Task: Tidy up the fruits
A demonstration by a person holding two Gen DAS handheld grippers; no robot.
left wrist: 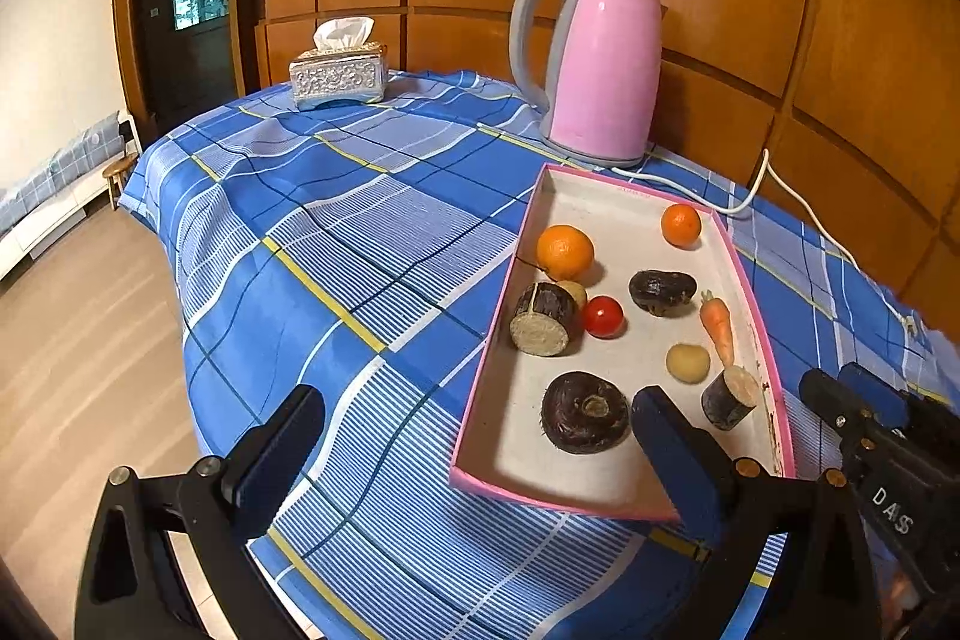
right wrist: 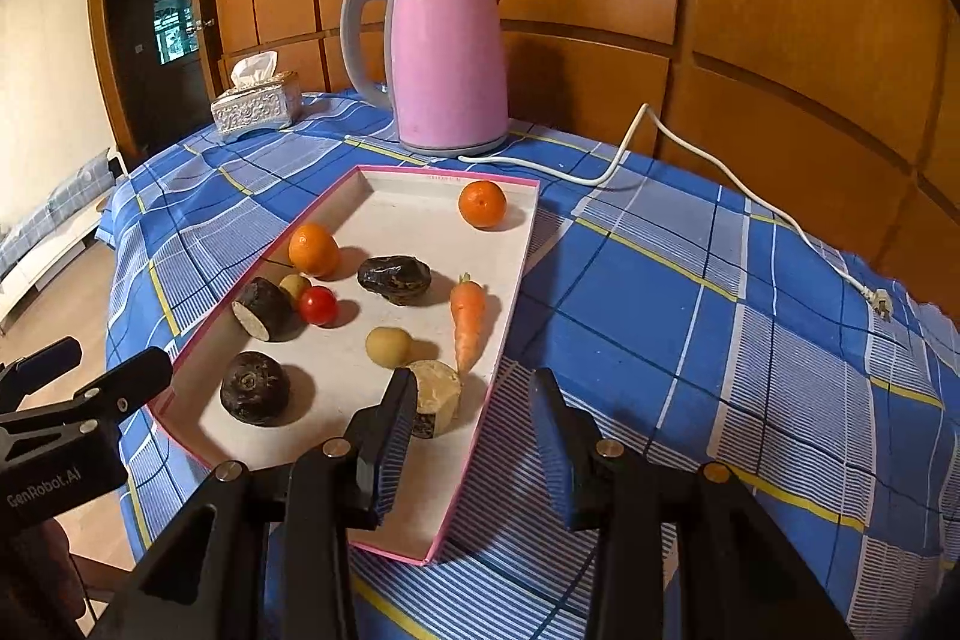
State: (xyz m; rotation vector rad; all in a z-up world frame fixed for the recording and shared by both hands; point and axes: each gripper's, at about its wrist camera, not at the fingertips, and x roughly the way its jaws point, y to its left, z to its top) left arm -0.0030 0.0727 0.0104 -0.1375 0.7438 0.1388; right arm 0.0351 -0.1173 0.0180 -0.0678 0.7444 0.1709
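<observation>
pink-rimmed tray (right wrist: 510, 244) holds 2 oranges (right wrist: 482, 203), a tomato (right wrist: 318, 305) and a carrot (right wrist: 468, 321), kettle (right wrist: 447, 58) at 12 o'clock. left gripper (left wrist: 474, 436) reads "genrobot.ai", right gripper (right wrist: 474, 400) "das"; both gape wide, empty.

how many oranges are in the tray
2. One orange sits near the far right corner of the pink-rimmed tray; the other orange is by the left rim, just beyond the tomato. None seems hidden.
</observation>
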